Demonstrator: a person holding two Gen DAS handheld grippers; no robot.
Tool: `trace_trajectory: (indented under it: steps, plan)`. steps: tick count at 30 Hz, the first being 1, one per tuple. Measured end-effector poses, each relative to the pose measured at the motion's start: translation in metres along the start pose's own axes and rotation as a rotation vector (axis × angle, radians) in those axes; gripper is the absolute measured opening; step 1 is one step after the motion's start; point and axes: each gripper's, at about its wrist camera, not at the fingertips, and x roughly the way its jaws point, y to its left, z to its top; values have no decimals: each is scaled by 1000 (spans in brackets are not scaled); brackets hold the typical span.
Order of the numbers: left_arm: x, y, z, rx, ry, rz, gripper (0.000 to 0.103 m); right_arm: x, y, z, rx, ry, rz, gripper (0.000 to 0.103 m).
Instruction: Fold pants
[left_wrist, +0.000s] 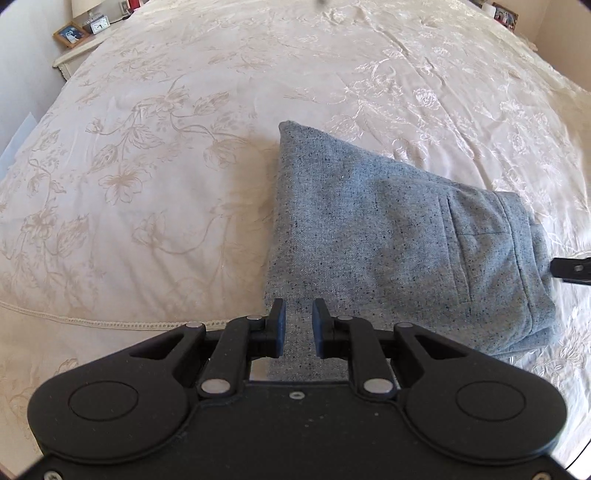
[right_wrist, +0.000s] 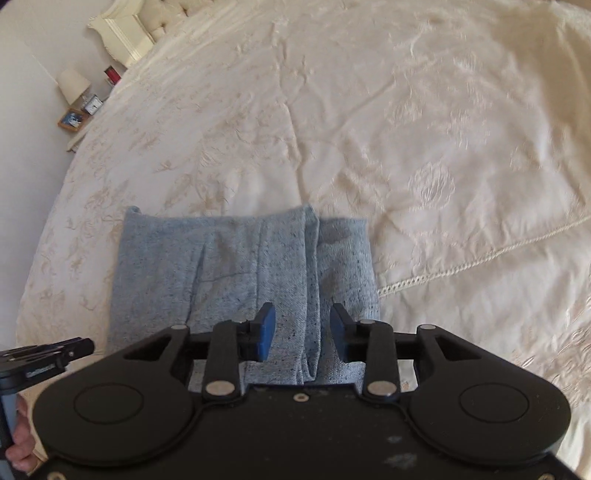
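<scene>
The blue-grey pants (left_wrist: 388, 240) lie folded into a thick rectangle on the cream bedspread (left_wrist: 147, 166). A back pocket seam shows on top. My left gripper (left_wrist: 298, 314) hovers over the packet's near left corner, its blue pads a narrow gap apart and pinching nothing. In the right wrist view the pants (right_wrist: 221, 266) show a layered fold edge running toward me. My right gripper (right_wrist: 303, 321) is open above that edge, and the cloth below is not touching its fingers. A tip of the right gripper (left_wrist: 570, 271) shows past the pants' right end.
A nightstand (left_wrist: 79, 40) with a lamp, a clock and a photo frame stands at the bed's far left. A padded headboard (right_wrist: 125, 29) is beyond it. The bedspread's lace hem (right_wrist: 480, 254) runs to the right. A hand (right_wrist: 20, 454) holds the left gripper's handle.
</scene>
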Motion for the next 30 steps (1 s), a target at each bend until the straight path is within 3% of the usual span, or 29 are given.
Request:
trace_trajectory:
  steps: [7, 14, 16, 18, 24, 30]
  plan:
    - [8, 2, 5, -37, 103, -4, 25, 48, -6, -3, 69, 101, 41, 37]
    - [13, 4, 7, -59, 133, 4, 25, 73, -18, 4, 205, 150, 98, 38]
    - [13, 5, 7, -60, 135, 5, 25, 73, -19, 5, 205, 150, 109, 31]
    - [13, 6, 7, -63, 136, 8, 25, 68, -14, 4, 163, 135, 90, 8]
    - [11, 11, 5, -66, 135, 14, 25, 25, 21, 2, 8, 12, 32, 7]
    - [7, 17, 4, -65, 124, 12, 25, -17, 34, 1, -51, -67, 19, 7]
